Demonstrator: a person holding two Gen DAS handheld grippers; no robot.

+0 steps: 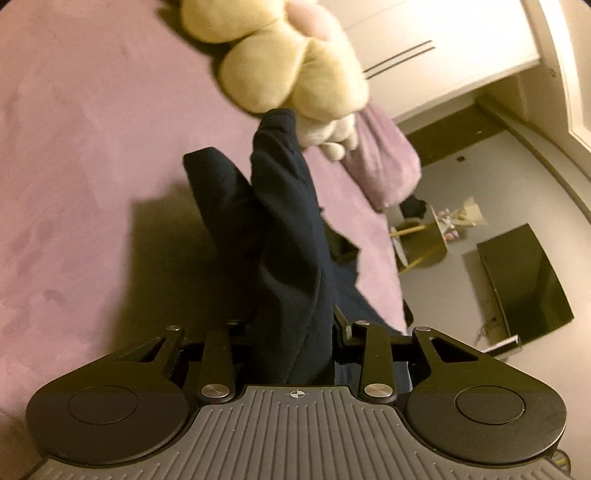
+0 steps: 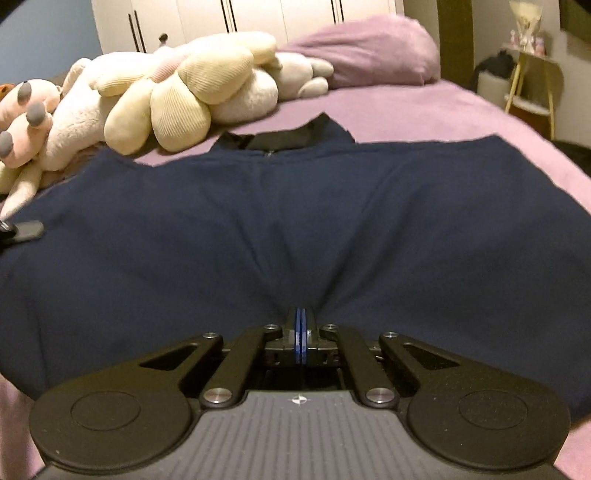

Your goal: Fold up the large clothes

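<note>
Our right gripper (image 2: 300, 320) pinches the navy garment's (image 2: 295, 229) near edge flat on the bed (image 2: 424, 110); our left gripper (image 1: 291, 325) clamps a lifted, bunched fold.

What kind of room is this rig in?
Most likely a home bedroom. The navy garment lies spread on a bed with a purple sheet, a matching pillow and plush toys at its head, and white wardrobe doors behind.

The bed (image 2: 424, 110) has a purple sheet. On it lie the navy garment (image 2: 295, 206), plush toys (image 2: 177, 92) and 1 purple pillow (image 2: 369, 51).
</note>
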